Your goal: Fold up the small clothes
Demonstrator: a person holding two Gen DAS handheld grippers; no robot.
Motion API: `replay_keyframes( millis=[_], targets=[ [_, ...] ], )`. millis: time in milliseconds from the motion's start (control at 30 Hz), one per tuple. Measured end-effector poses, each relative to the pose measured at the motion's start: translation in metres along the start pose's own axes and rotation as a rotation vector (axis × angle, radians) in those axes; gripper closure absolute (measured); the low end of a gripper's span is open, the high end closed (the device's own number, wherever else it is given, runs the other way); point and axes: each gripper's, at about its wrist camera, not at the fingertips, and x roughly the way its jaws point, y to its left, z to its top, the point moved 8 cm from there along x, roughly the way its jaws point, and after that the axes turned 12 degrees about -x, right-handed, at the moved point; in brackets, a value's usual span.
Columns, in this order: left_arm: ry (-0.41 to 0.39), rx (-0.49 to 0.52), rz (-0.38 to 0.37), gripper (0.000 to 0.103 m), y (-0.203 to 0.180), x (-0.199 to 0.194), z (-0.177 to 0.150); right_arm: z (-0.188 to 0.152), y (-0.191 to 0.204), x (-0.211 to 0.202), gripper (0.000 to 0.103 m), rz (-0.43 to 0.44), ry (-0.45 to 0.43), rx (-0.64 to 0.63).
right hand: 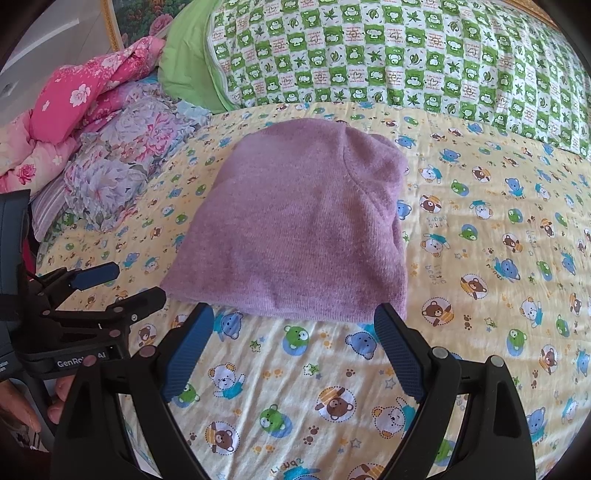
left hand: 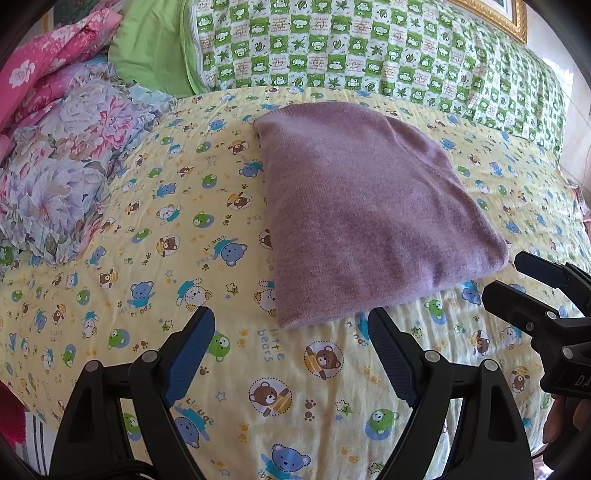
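Note:
A purple knitted garment [left hand: 354, 199] lies folded into a compact rectangle on the yellow bear-print bedsheet [left hand: 147, 236]. My left gripper [left hand: 291, 317] is open just short of its near edge, nothing between the blue pads. The right gripper [left hand: 517, 275] shows at the right edge of the left wrist view, beside the garment's near right corner. In the right wrist view the same garment [right hand: 295, 229] lies straight ahead, and my right gripper [right hand: 293, 314] is open at its near hem, empty. The left gripper [right hand: 122, 284] appears there at the left, open.
A green-and-white checked quilt [left hand: 369, 48] runs along the back of the bed. Floral bedding [left hand: 62, 166] and a pink floral blanket [left hand: 44, 70] are piled at the left. A gold picture frame [left hand: 491, 18] hangs behind. Fingers of a hand [right hand: 55, 398] hold the left gripper's handle.

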Motion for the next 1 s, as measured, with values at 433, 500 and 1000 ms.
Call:
replay_keyframes(
  millis=[433,500,1000],
  targets=[
    [-0.001,-0.001,0.001,0.018,-0.0014,0.0002,0.0012,0.0013,-0.0008,0.0003,0.014,0.001,-0.003,0.001],
    [-0.001,0.0,0.003,0.018,-0.0014,0.0002,0.0017,0.0022,-0.0012,0.0004,0.014,0.003,-0.003,0.0],
    [0.0,-0.002,0.0,0.018,-0.0018,0.0017,0.0056,0.0067,-0.0042,0.0005,0.014,0.004,-0.01,0.01]
  ],
)
